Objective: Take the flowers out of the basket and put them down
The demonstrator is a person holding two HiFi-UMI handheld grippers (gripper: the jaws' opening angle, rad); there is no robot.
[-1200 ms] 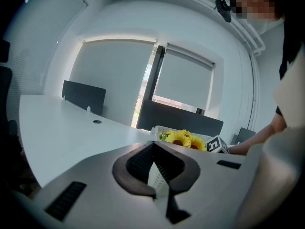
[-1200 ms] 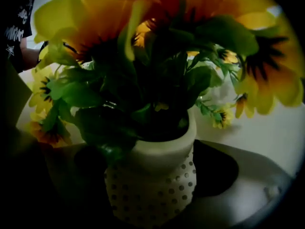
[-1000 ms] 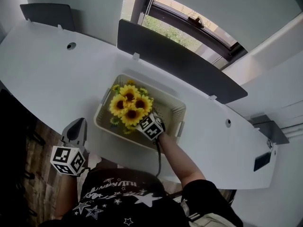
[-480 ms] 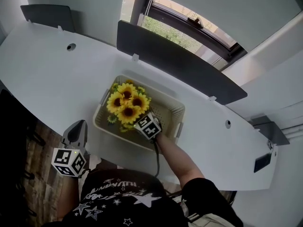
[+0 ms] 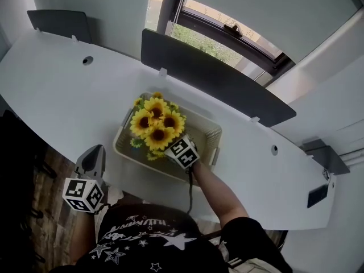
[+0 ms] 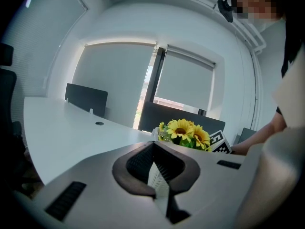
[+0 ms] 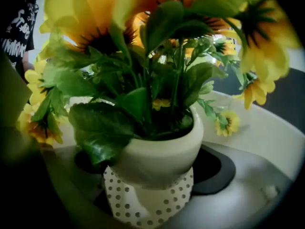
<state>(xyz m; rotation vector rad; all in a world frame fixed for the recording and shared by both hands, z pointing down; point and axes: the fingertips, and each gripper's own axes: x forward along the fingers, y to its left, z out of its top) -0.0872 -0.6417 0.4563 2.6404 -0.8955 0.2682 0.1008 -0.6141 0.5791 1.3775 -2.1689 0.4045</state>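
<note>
The left gripper (image 5: pixel 92 152) hangs nearest the person, off the desk's near edge and well to the left of the basket (image 5: pixel 211 135). In its own view the jaws are pressed together with nothing between them, and they point over the desk (image 5: pixel 57 90) towards the basket.

The person's right arm (image 5: pixel 213 189) reaches over the near rim of the basket, and the right gripper (image 5: pixel 181 151) sits at that rim, its marker cube just beside the blooms. Its own view shows the jaws closed narrowly on either side of a cream pot (image 7: pixel 155 159), gripping it. The basket's perforated wall shows below and behind the pot. Whether the pot's base touches the basket floor cannot be told.

The flowers (image 5: pixel 154 124), a bunch of yellow sunflowers with green leaves, rise out of that pot. They stand upright over the left half of the basket, and their heads top its rim. The right half of the basket is bare.

Beyond the basket's far side a dark divider panel (image 5: pixel 216 81) stands along the desk's back edge. Behind it is the window (image 5: pixel 227 33).
</note>
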